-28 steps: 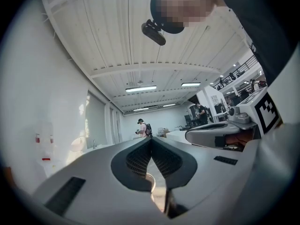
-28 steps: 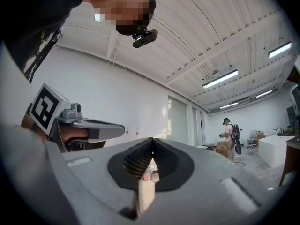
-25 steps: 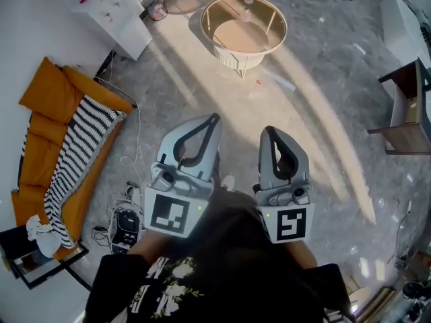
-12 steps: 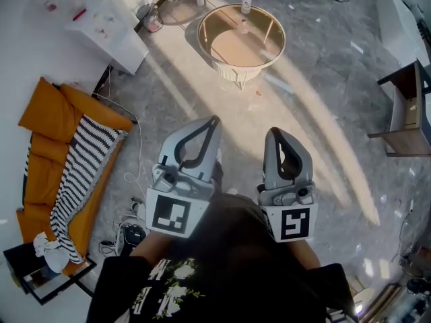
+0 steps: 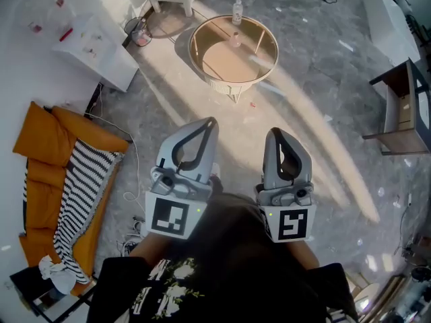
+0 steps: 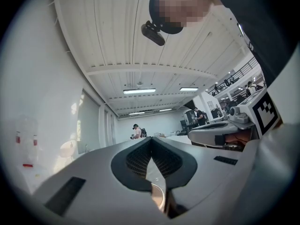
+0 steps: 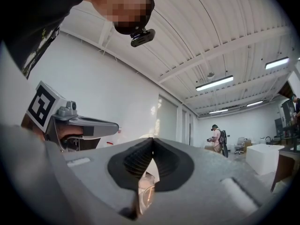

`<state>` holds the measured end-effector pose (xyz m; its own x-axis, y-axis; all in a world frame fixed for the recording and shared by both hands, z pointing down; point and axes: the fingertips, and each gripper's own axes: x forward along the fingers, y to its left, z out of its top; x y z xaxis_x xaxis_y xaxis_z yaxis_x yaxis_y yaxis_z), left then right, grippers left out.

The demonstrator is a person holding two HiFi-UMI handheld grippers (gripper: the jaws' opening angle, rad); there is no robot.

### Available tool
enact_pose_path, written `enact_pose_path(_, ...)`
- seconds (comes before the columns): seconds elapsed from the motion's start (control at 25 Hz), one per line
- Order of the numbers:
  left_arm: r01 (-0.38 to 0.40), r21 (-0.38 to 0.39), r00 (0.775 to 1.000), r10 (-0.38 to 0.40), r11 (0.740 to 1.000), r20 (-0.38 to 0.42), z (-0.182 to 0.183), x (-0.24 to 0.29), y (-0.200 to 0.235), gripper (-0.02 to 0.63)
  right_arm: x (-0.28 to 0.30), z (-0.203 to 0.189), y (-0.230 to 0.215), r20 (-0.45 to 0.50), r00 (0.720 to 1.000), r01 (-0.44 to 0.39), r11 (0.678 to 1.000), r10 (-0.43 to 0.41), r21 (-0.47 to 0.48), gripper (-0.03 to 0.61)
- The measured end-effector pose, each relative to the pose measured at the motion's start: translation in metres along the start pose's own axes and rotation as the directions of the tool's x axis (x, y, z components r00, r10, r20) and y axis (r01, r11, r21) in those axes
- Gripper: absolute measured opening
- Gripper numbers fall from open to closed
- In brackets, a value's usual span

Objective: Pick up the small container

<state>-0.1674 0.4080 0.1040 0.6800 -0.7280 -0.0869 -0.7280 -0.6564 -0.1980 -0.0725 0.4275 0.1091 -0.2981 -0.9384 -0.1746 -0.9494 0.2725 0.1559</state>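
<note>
Head view showed the left gripper [image 5: 211,122] and right gripper [image 5: 275,133] held side by side, each with jaws pressed together and nothing between them. Well beyond them, the small container [image 5: 235,40] sat on the round table [image 5: 222,85], near a bottle [image 5: 237,11].
</note>
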Motion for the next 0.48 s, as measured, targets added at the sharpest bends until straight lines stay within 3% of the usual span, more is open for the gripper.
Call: enact_pose_path(0.48, 0.108, -0.005, 0.994, -0.108, 0.994, -0.008, -0.047, 0.062, 0.045, 0.012, 0.072, -0.037, -0.013, -0.056, 0.997, 0.059, 0.998, -0.059, 0.001, -0.005)
